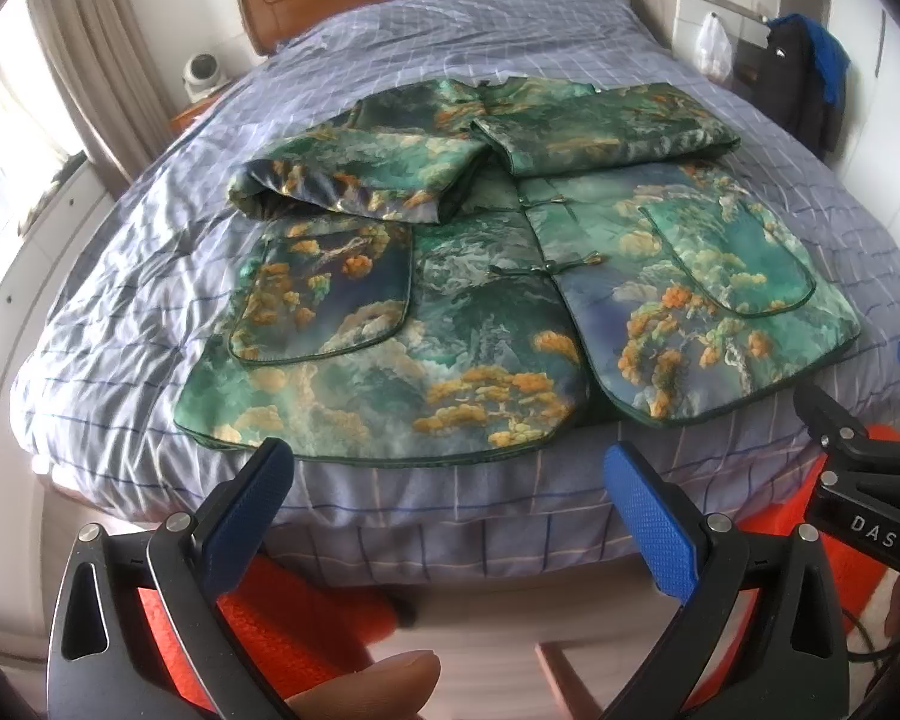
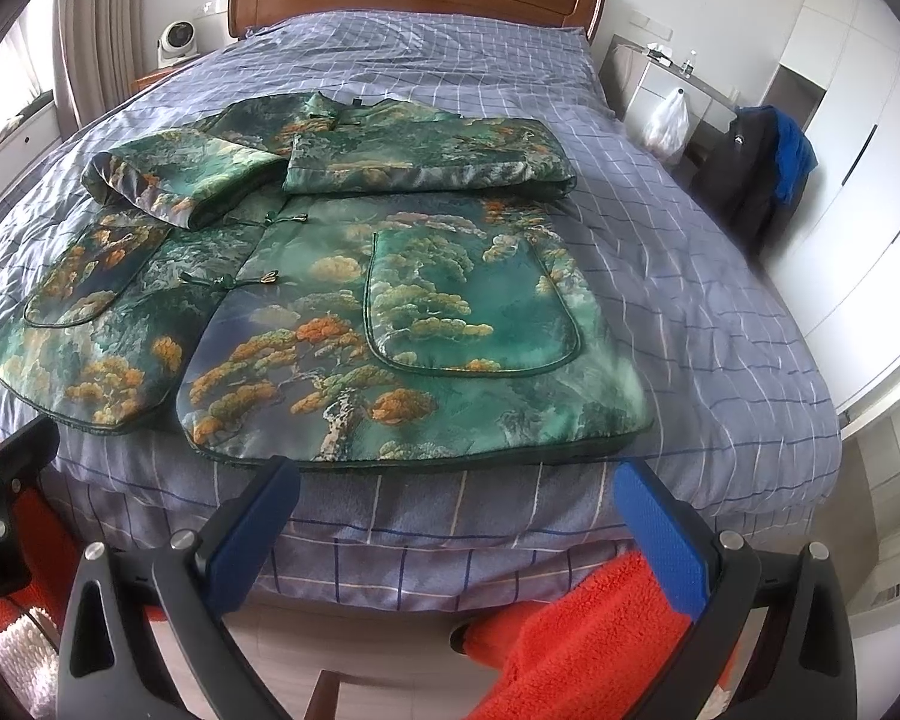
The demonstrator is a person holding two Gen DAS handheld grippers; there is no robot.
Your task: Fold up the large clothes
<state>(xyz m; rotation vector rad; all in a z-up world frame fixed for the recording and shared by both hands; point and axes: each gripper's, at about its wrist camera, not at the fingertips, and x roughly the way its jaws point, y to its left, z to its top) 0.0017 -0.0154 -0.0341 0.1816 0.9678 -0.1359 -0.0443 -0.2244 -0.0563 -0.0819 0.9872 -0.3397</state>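
Firstly, left wrist view: green patterned jacket [image 1: 510, 252] flat on the checked bed [image 1: 150, 276], both sleeves folded across its chest; a thumb [image 1: 372, 684] at bottom edge; right gripper's black frame at far right. Left gripper [image 1: 450, 516] spread wide, grasping nothing, short of the hem.

Right wrist view: white wardrobe [image 2: 858, 138], orange fleece [image 2: 582, 630]. Right gripper [image 2: 456, 522] likewise spread, empty, clear of the jacket [image 2: 426, 300].

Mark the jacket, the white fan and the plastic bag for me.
jacket [image 2: 306, 324]: right wrist view, on its front panel.
white fan [image 2: 174, 42]: right wrist view, on its round head.
plastic bag [image 1: 713, 51]: left wrist view, on its middle.
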